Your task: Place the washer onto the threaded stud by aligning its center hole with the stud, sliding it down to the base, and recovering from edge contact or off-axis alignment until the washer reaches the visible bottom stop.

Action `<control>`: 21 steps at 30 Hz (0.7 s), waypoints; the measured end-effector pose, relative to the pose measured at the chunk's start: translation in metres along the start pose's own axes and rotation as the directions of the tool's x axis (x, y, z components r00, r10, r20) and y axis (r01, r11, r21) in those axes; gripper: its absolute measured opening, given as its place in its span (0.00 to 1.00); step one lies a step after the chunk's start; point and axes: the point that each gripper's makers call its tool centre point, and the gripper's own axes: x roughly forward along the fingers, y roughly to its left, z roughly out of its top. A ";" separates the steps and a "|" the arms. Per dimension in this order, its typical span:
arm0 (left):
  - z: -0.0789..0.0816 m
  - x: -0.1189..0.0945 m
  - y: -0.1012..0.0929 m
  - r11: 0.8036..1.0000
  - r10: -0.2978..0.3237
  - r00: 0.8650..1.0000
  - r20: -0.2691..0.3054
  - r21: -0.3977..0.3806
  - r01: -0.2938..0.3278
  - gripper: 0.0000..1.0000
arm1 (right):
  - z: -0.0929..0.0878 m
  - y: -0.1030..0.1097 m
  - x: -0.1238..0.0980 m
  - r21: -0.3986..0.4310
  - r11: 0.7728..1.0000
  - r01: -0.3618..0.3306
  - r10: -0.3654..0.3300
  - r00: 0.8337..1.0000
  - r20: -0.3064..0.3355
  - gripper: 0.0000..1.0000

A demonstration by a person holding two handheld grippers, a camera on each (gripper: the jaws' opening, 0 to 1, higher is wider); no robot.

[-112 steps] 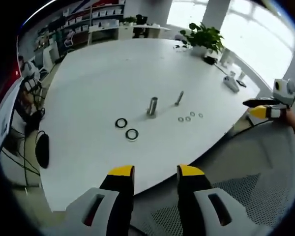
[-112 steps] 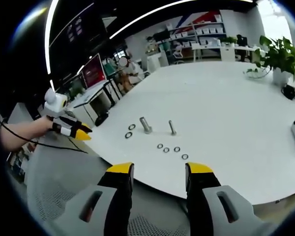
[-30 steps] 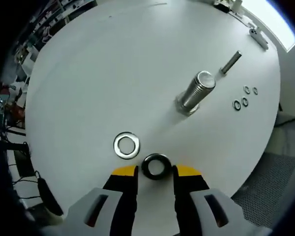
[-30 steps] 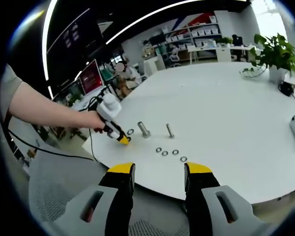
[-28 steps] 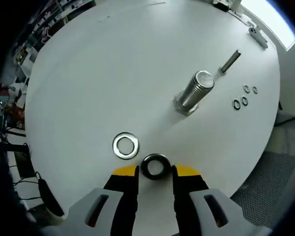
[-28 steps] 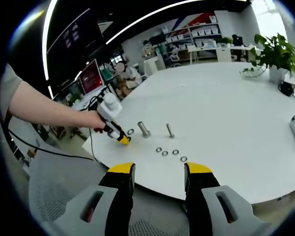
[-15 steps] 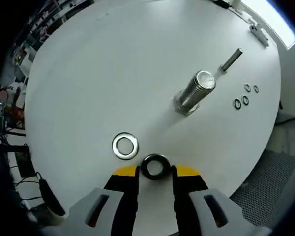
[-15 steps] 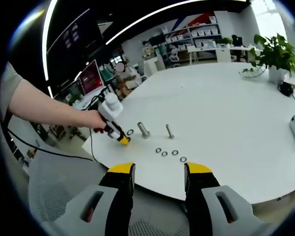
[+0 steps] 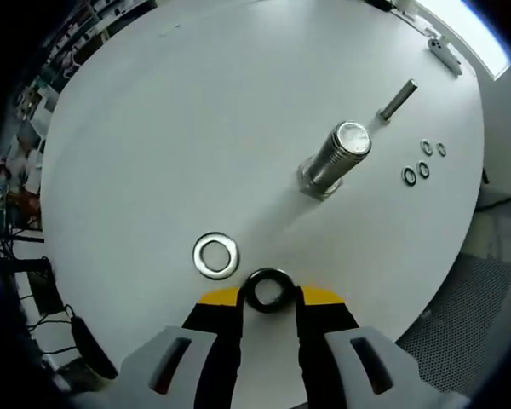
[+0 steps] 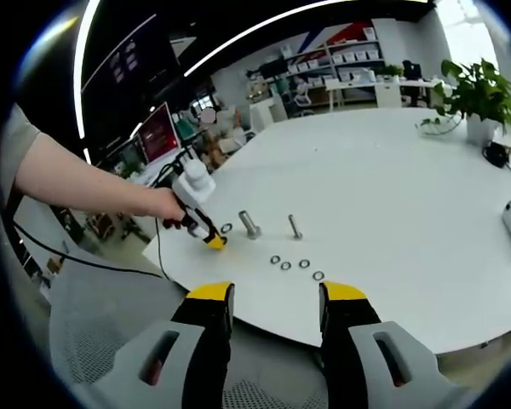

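- My left gripper [image 9: 268, 294] is down at the near edge of the white table [image 9: 196, 128], jaws apart, with the dark washer [image 9: 267, 290] lying flat between the yellow tips; I can't tell whether either tip is touching its rim yet.
- The step in hand, as I judge it, is the pickup. I want both tips to meet the rim at opposite points so the ring is pinched across its width and does not squirt out forward.
- A silver washer [image 9: 216, 256] lies just ahead and to the left of my left tip, apart from the dark one. I should close without sweeping sideways, or I may nudge it.
- The large threaded stud [image 9: 334, 160] stands well ahead and to the right of my jaws, leaning away in this view, its flat top bright. A thinner stud [image 9: 397, 99] stands beyond it, with three small washers [image 9: 422, 162] off to its right.
- Once gripped, I would lift clear, carry the ring above the large stud's top, level it, and only then lower; a tilted ring will likely catch on the threads.
- My right gripper [image 10: 266, 300] hangs off the table's edge, jaws apart and empty, well short of the parts.
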 end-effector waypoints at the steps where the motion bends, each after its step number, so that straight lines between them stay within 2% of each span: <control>1: 0.000 0.000 0.000 1.000 0.000 1.000 -0.003 0.009 0.000 0.23 | 0.000 0.000 0.000 0.000 1.000 0.000 0.000 1.000 0.000 0.42; 7: -0.001 0.000 0.001 1.000 0.004 1.000 0.002 -0.008 -0.004 0.22 | 0.000 0.000 0.000 0.000 1.000 0.000 0.000 1.000 0.001 0.42; 13: -0.001 0.000 0.001 1.000 0.011 0.999 0.031 -0.025 -0.011 0.21 | 0.000 0.000 0.000 -0.002 1.000 -0.002 0.002 1.000 0.001 0.41; 21: -0.002 -0.002 0.001 0.999 0.004 1.000 0.024 -0.032 -0.003 0.19 | 0.001 0.000 0.000 -0.003 1.000 -0.001 0.001 1.000 0.003 0.41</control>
